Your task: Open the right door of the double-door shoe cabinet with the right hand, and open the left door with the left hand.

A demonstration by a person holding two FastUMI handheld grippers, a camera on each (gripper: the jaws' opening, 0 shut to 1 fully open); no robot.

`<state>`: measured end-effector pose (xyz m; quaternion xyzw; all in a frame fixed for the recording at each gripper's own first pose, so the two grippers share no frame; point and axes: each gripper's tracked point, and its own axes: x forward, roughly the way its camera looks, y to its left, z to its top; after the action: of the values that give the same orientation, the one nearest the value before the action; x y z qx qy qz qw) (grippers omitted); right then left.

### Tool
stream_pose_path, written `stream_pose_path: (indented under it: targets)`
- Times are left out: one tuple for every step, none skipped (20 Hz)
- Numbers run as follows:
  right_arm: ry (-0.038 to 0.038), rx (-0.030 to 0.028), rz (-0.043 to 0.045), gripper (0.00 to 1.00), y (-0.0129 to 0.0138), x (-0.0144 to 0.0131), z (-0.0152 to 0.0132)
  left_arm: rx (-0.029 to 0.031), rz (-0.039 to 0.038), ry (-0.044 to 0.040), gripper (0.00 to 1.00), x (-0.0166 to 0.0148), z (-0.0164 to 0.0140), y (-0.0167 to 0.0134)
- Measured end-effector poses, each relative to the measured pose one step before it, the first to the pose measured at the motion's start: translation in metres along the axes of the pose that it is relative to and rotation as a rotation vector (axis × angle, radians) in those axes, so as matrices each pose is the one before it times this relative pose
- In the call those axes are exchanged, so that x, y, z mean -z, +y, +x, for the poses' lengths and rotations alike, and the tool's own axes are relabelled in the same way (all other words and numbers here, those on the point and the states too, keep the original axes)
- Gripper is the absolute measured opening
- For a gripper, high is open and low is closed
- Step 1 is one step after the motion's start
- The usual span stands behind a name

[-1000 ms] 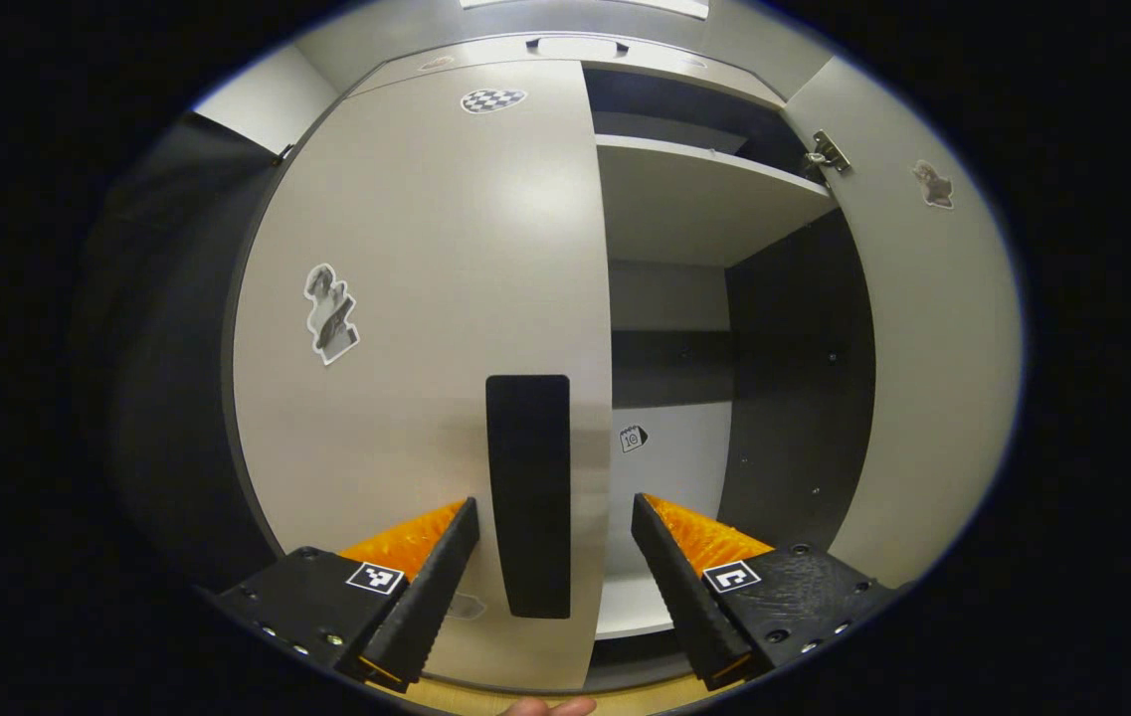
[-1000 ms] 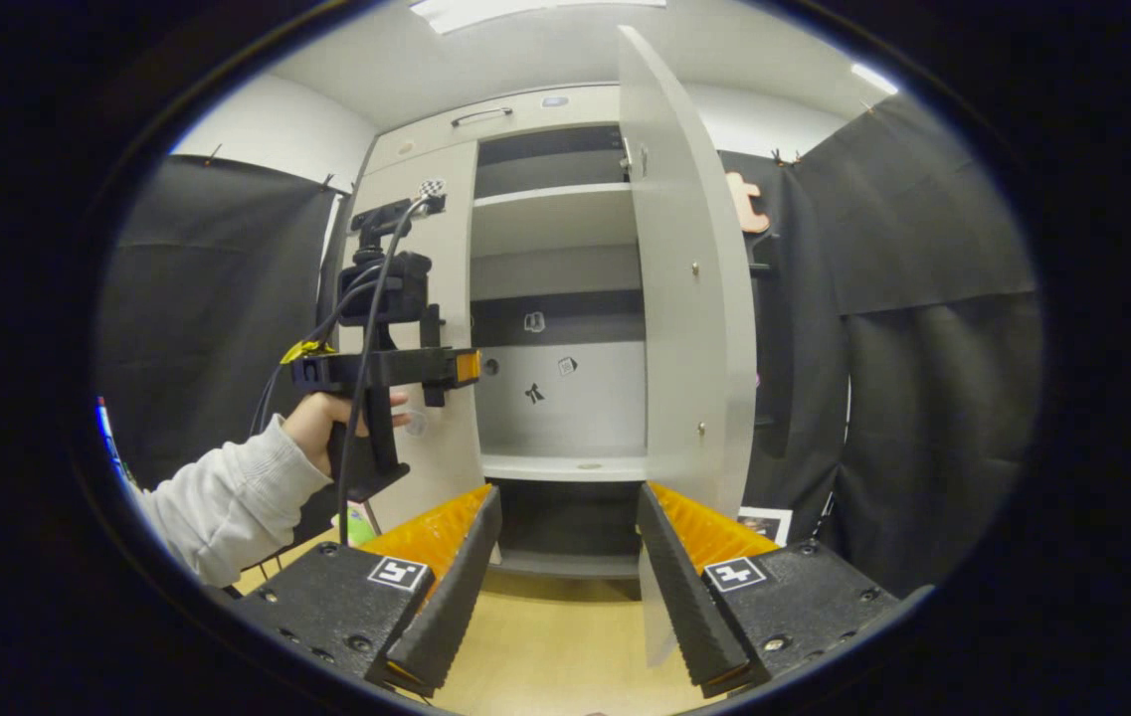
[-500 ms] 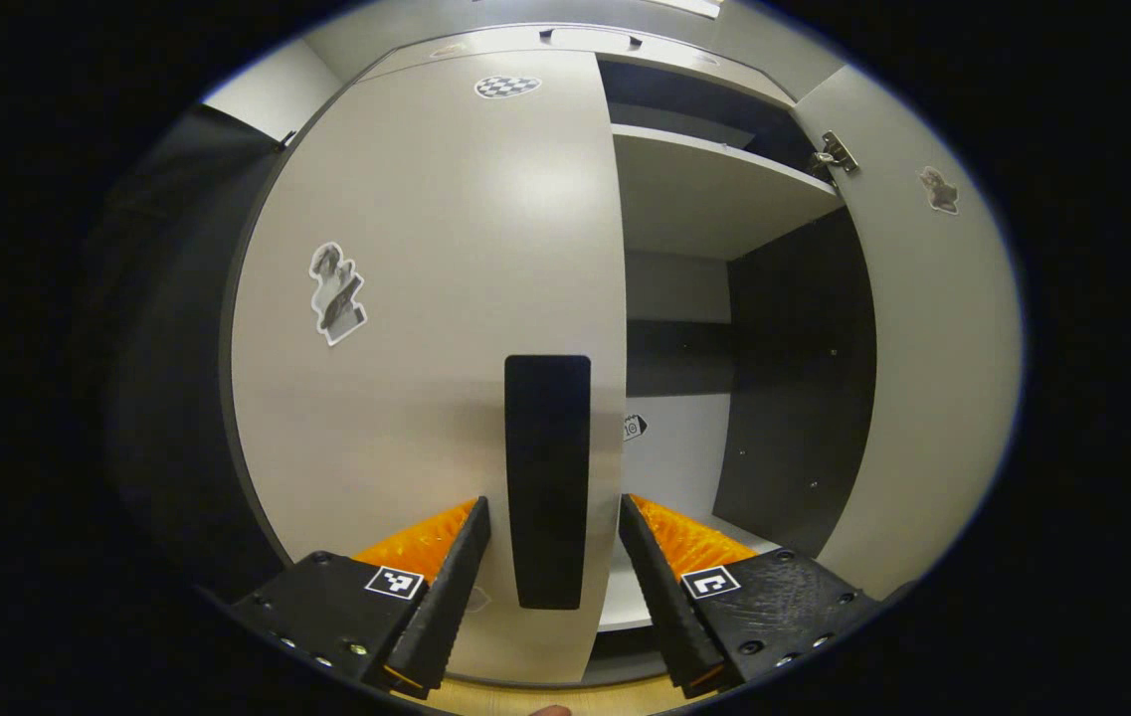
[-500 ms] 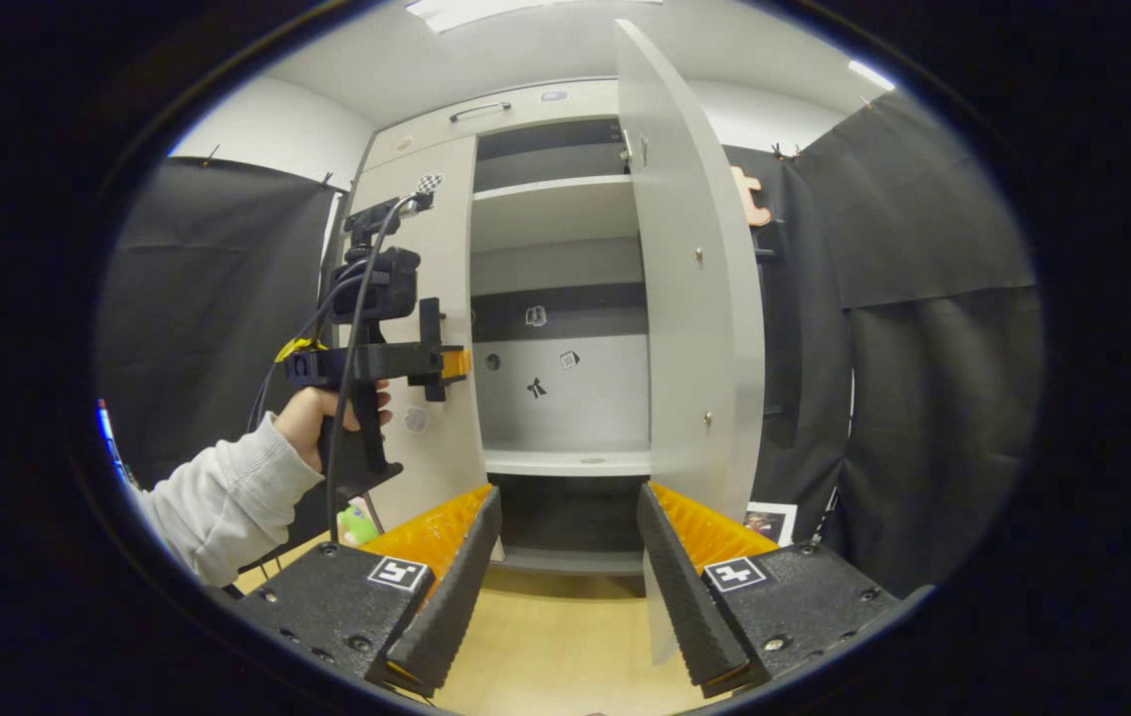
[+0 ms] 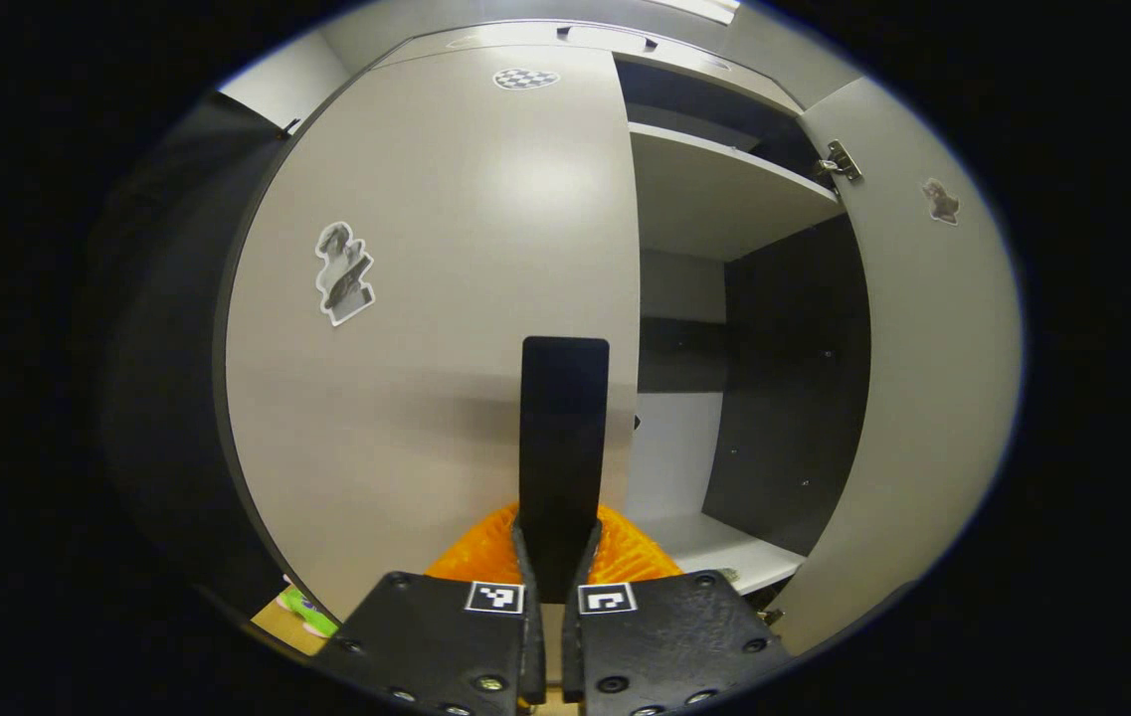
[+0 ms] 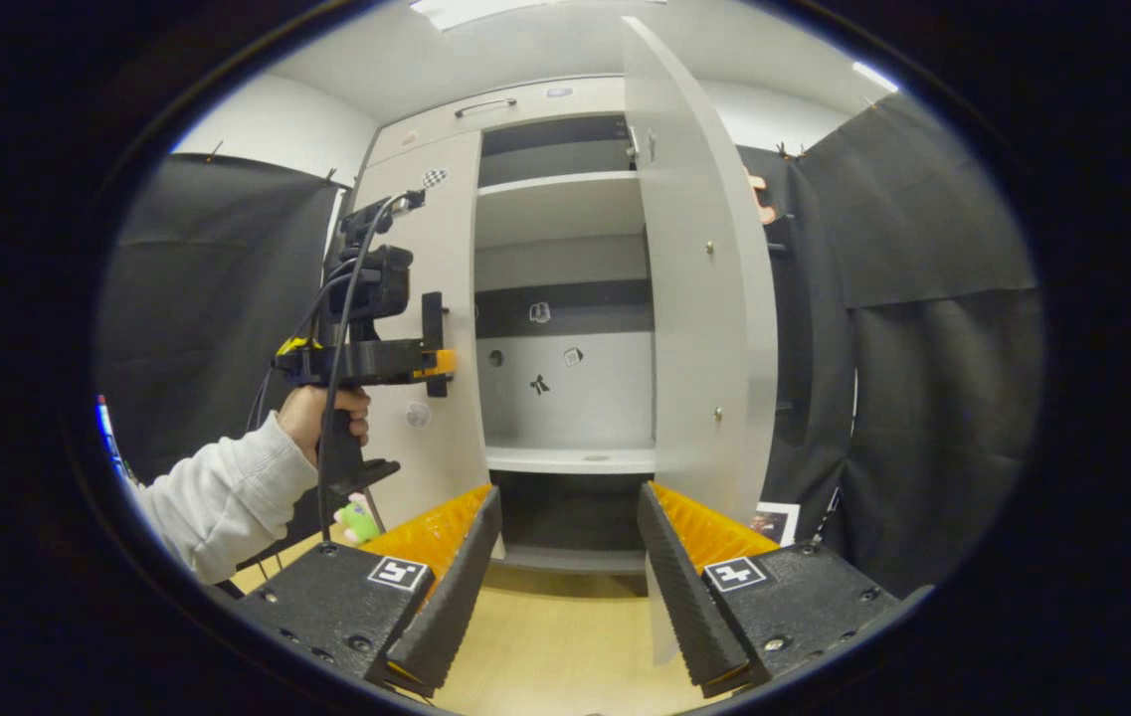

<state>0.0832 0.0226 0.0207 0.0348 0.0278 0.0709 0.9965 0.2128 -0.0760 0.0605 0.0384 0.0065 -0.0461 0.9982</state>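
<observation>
The pale grey shoe cabinet's left door is closed; its black vertical handle runs down between my left gripper's fingers, which are shut on its lower end. The right door stands swung open, baring the shelves. In the right gripper view, my right gripper hangs open and holds nothing, back from the cabinet above the wooden floor. There the open right door stands edge-on. The left gripper, held by a hand in a light sleeve, presses against the left door.
Black cloth walls flank the cabinet on both sides. A small green object lies on the floor by the left door's foot. A top compartment with a handle sits above the doors. Light wooden floor spreads before the cabinet.
My left gripper has moved in and closed its fingers on the left door's black handle. The right gripper has stayed open and nearly still.
</observation>
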Motion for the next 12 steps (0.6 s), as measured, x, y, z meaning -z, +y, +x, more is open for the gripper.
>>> stream_pose_path:
  targets:
    - [0.00017,-0.00196,-0.00189,0.87,0.00071,0.00001,-0.00025,0.00517,0.00216,0.00468,0.06,0.00044,-0.00160,0.00014]
    - [-0.00084,0.00007,-0.00240,0.87,-0.00001,-0.00002,-0.00003,0.00149,-0.00308,0.00406,0.06,-0.00002,-0.00176,-0.00038]
    - [0.00036,0.00064,-0.00387,0.87,-0.00022,-0.00022,-0.00096,-0.00150,-0.00186,0.00478,0.05,0.00058,-0.00301,-0.00105]
    - [0.00131,0.00345,-0.00408,0.87,-0.00039,0.00098,0.00060,0.00041,0.02233,-0.00181,0.05,-0.00142,-0.00357,-0.00006]
    - [0.00167,0.00323,-0.00399,0.87,-0.00054,0.00046,-0.00083,0.00166,0.01444,0.00637,0.05,0.00002,-0.00583,0.00028]
    - [0.00198,0.00316,-0.00186,0.87,-0.00053,0.00046,0.00007,0.00444,-0.00867,-0.00211,0.05,-0.00092,-0.00477,-0.00087]
    - [0.00175,0.00136,0.00041,0.87,0.00049,0.00046,-0.00058,0.00527,-0.01581,0.00802,0.05,0.00113,-0.00590,0.00036]
    - [0.00167,-0.00034,0.00089,0.87,0.00096,0.00045,-0.00084,-0.00012,-0.00881,0.00042,0.05,-0.00080,-0.00552,0.00072]
    - [0.00246,0.00010,-0.00090,0.87,0.00126,0.00039,0.00004,-0.00736,0.01129,0.00139,0.05,0.00001,-0.00708,0.00161]
    - [0.00282,0.00144,-0.00285,0.87,-0.00036,0.00050,-0.00016,-0.00984,0.01925,-0.00833,0.05,-0.00070,-0.00517,0.00212]
    - [0.00175,0.00059,-0.00274,0.87,-0.00014,0.00036,-0.00050,-0.00594,0.01012,-0.00143,0.05,0.00072,-0.00443,0.00282]
    - [-0.00112,-0.00107,-0.00126,0.87,0.00099,0.00013,0.00045,0.00369,-0.00782,-0.00934,0.05,-0.00062,-0.00476,0.00283]
